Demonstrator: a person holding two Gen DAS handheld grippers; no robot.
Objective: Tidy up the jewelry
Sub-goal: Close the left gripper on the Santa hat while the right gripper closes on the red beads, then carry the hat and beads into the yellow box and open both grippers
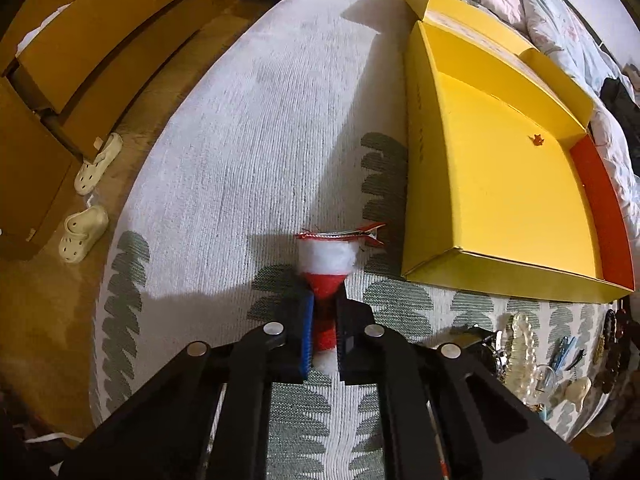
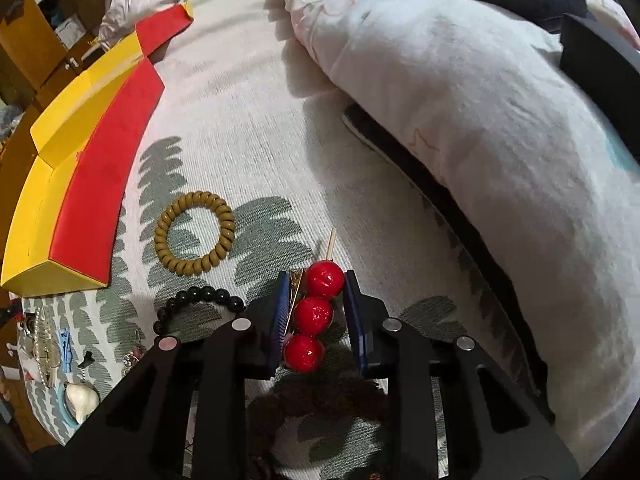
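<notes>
**Both Tongs Hold Hair Clips**

In the left wrist view, we see our left gripper (image 1: 324, 320) squeezed tight on a Santa hat hair clip (image 1: 334, 264). It hangs over the white bedspread (image 1: 248, 140), just beside the yellow box (image 1: 500, 184).

In the right wrist view, our right gripper (image 2: 316, 312) is closed around a red candy-ball hair clip (image 2: 314, 314). A coiled hair tie (image 2: 195, 233) and a black bead bracelet (image 2: 200, 300) lie nearby.

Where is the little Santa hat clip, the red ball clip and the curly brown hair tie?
Santa hat clip (image 1: 327, 258), left wrist view, white fluffy brim.
Red ball clip (image 2: 313, 315), right wrist view, middle ball.
Hair tie (image 2: 224, 216), right wrist view, right side of coil.
</notes>
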